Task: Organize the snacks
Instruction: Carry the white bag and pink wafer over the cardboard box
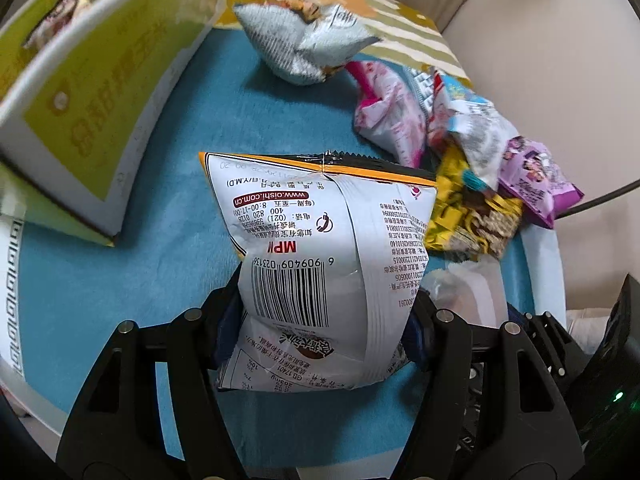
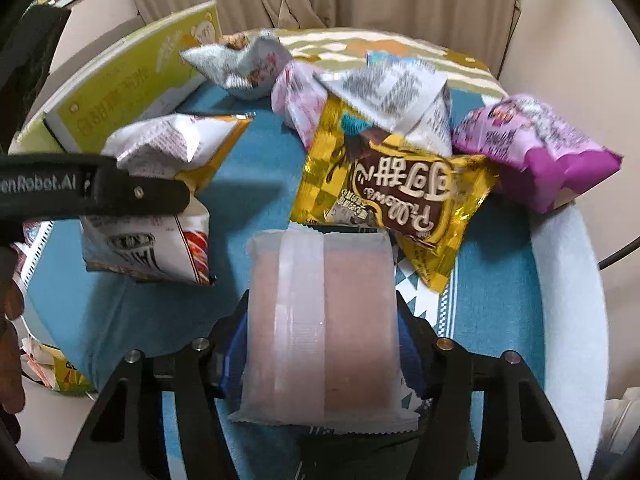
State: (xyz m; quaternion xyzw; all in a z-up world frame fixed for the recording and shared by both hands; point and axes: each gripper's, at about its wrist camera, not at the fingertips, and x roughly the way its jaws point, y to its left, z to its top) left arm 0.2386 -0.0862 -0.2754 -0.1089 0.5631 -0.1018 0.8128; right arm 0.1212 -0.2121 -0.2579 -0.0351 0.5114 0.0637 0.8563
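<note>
Above the blue cloth, the left gripper clamps a white chip bag; the right gripper clamps a translucent pink packet. Carry both level toward the yellow-green box, gently.

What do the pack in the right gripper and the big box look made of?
Pack: frosted, semi-clear plastic film, likely; pink contents show through, the end seal is crimped. Box: apparently printed cardboard with a smooth yellow-green face; a plain white cut edge shows.
</note>
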